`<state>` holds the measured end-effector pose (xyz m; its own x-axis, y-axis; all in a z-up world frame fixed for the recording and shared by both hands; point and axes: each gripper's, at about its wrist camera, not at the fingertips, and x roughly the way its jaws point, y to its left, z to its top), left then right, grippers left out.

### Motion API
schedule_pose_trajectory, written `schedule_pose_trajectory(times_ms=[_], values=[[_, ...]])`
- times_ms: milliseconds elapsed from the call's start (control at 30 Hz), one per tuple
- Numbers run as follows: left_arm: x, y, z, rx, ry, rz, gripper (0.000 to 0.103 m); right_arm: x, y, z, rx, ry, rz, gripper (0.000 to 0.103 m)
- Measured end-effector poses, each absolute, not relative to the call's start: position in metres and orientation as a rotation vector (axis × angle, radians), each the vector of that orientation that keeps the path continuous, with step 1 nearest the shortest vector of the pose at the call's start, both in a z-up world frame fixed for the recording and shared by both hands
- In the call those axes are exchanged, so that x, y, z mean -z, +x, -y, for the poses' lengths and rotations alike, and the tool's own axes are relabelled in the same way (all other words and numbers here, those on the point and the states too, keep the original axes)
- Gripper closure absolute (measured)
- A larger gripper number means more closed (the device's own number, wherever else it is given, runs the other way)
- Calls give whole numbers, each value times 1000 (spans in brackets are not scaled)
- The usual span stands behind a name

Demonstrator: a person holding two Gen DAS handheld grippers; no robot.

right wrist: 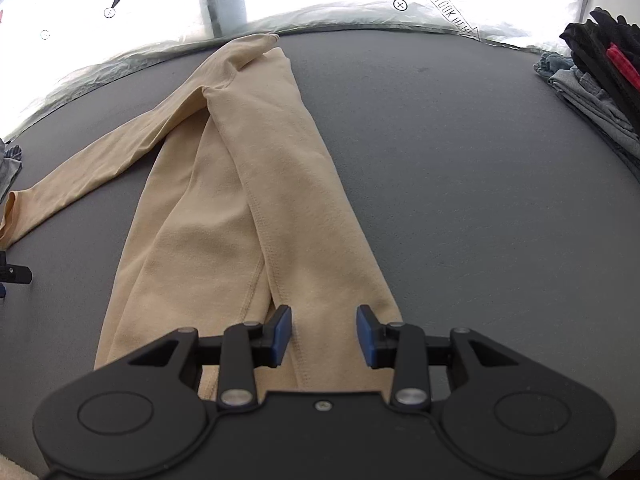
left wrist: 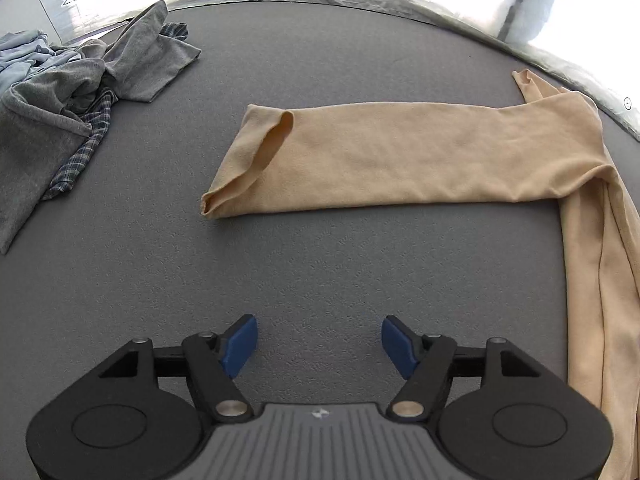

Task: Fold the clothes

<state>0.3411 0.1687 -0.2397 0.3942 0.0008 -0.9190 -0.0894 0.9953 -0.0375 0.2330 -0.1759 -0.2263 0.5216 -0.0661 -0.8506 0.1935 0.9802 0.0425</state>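
Note:
A tan long-sleeved garment lies on the grey table, its body folded lengthwise and running away from the right gripper. One sleeve stretches flat sideways to the left, its cuff open. My left gripper is open and empty over bare table, well short of the cuff. My right gripper is open just above the near hem of the folded body, holding nothing.
A heap of unfolded grey, plaid and light blue clothes sits at the table's far left. A stack of folded dark and grey clothes sits at the far right. The table's far edge meets crinkled plastic sheeting.

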Motion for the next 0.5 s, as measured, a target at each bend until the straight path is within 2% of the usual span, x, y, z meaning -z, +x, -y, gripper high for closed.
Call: schedule_pose_trajectory(times_ms=[133,267,300,333,367,433,500], values=[[240,343,-160,-47,-47,-1176,22,229,234,170,116,114,-1012,66],[240,343,-155,-47,-28,-1175,19,235,235,161,92,37,-1020,69],[241,343,-156,-42,-32,-1176,18,236,235,159,85,12,-1019,74],[241,343,-156,-35,-36,-1177,16,236,235,158,77,0,-1015,84],[241,343,-156,-32,-33,-1177,15,236,235,158,69,-1,-1011,90],[241,342,-153,-34,-18,-1175,14,232,235,161,67,23,-993,97],[241,342,-154,-35,-20,-1175,14,226,234,165,60,66,-967,97]])
